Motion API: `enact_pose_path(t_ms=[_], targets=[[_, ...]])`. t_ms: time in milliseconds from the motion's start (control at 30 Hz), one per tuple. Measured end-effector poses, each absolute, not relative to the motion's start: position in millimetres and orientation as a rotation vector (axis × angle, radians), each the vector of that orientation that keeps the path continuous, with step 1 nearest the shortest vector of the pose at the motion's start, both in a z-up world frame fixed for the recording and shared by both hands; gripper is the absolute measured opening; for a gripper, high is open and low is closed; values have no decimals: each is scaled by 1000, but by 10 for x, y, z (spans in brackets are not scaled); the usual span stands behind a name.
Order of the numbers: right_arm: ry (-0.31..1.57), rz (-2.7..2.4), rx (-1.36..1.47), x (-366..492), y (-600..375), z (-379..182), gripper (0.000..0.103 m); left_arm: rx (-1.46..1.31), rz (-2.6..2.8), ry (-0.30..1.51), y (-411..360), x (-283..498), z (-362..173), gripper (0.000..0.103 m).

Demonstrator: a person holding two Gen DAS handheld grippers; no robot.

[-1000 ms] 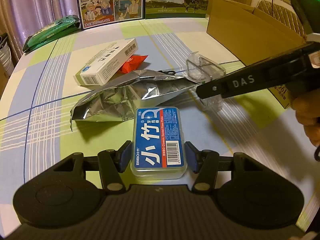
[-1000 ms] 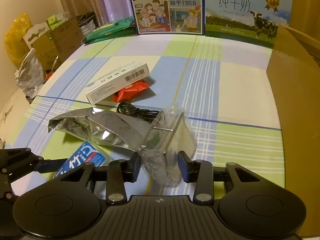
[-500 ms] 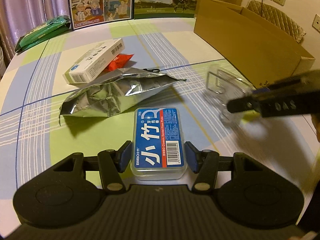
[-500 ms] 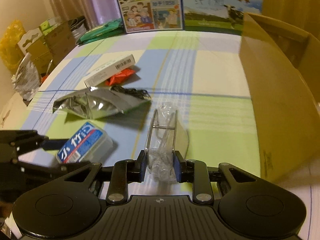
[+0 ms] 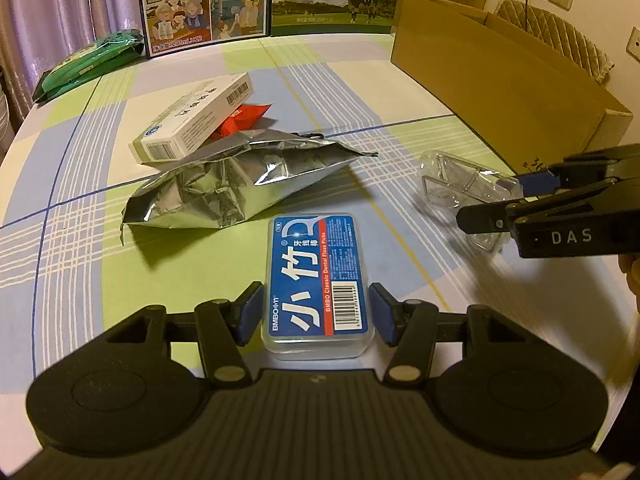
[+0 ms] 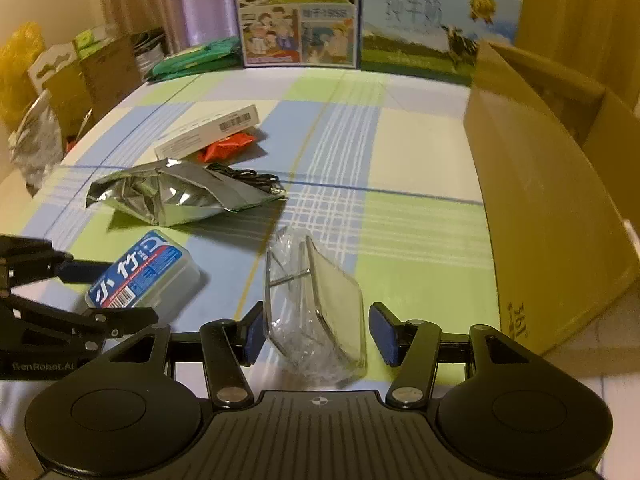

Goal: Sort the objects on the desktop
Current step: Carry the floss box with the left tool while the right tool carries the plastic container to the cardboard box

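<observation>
Lower centre: the left gripper (image 5: 316, 312) straddles the blue-labelled clear plastic floss-pick box (image 5: 318, 282), jaws released. The right gripper (image 6: 316, 334), released, brackets the crumpled transparent plastic container (image 6: 316, 308), apparently bound for the brown cardboard carton (image 6: 552, 200).

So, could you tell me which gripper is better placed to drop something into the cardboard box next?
Probably the right gripper: the clear plastic case sits between its fingers, and the cardboard box is beside it.
</observation>
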State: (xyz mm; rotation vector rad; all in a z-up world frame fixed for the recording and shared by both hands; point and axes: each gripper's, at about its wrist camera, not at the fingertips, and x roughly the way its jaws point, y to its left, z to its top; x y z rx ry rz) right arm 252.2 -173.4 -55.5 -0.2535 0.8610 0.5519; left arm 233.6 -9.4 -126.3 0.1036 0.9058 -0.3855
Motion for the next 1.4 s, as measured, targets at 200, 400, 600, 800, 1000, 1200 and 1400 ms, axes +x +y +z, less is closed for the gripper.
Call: enact_pose_path(t_ms=[200, 400, 600, 800, 1000, 1200, 1400], targets=[[841, 572, -336, 2526, -1633, -602, 52, 101, -387, 903, -116, 2341, -1261, 53], [810, 581, -414, 2457, -1567, -613, 26, 101, -378, 904, -115, 2352, -1274, 60], [808, 599, -398, 2433, -1563, -597, 25, 92, -371, 899, -107, 2375, -1298, 67], [818, 604, -359, 2451, -1574, -565, 25, 97, -364, 907, -122, 2393, -1326, 64], [827, 607, -332, 2464, -1601, -546, 25, 114, -367, 907, -187, 2405, -1348, 52], [809, 596, -301, 2466, -1644, -496, 25, 106, -364, 876, -192, 2382, -1260, 52], [788, 583, -269, 2471, -1687, -428, 25, 90, -367, 859, -206, 2372, -1163, 52]])
